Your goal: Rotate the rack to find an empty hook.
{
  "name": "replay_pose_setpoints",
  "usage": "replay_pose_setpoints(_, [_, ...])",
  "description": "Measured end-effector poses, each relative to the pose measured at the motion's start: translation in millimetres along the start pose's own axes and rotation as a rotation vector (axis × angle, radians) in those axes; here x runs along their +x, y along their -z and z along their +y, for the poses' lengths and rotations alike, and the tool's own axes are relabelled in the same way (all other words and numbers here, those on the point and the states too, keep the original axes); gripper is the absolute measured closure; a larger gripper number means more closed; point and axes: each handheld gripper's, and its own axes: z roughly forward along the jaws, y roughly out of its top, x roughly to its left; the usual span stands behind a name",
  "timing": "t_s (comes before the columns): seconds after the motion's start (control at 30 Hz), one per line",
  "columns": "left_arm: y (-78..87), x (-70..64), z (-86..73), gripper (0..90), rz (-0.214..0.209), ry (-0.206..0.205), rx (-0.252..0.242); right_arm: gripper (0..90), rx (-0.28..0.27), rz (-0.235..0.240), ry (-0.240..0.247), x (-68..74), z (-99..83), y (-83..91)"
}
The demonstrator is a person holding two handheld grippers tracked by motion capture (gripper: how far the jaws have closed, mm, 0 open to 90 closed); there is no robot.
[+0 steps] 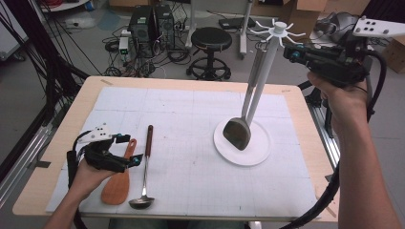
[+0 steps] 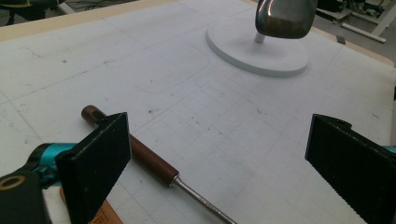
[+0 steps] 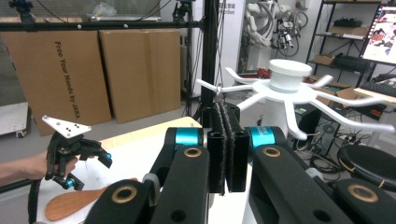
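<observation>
A white utensil rack (image 1: 261, 81) rises from a round base (image 1: 258, 151) right of centre. From one of its arms hangs a metal spatula (image 1: 237, 132), its head just above the base. My right gripper (image 1: 288, 53) is raised beside the rack's top hub (image 3: 289, 74), jaws pressed together (image 3: 226, 149) with nothing seen between them. My left gripper (image 1: 133, 149) is open low at the table's left, over the handle of a wooden spatula (image 1: 116, 187). Just to its right lies a ladle (image 1: 144, 167) with a brown handle (image 2: 140, 154).
A white gridded mat (image 1: 191, 119) covers the wooden table (image 1: 52, 143). Behind the table stand a black stool (image 1: 210, 45), computer towers (image 1: 152, 24) and loose cables on the floor. Cardboard boxes (image 3: 93, 70) sit farther back.
</observation>
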Motion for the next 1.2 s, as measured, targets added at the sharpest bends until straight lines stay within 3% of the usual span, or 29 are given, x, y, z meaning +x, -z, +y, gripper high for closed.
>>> replay_pose_setpoints(0.27, [0.8,0.1,0.2,7.6,-0.001,0.0,-0.005,89.6,0.026,-0.019,0.055,11.6,2.7,-10.3])
replay_pose_setpoints(0.47, [1.1,0.6,0.2,7.6,-0.003,-0.001,-0.006,89.6,0.028,-0.017,0.049,11.6,-0.6,-7.9])
replay_pose_setpoints(0.83, [0.7,0.1,0.2,7.6,-0.003,0.001,-0.005,89.6,0.008,-0.02,0.009,-0.5,-8.9,7.5])
replay_pose_setpoints(1.2, [0.6,0.2,0.2,7.6,-0.006,-0.001,-0.002,89.5,0.005,-0.064,-0.025,-20.5,-9.6,22.0])
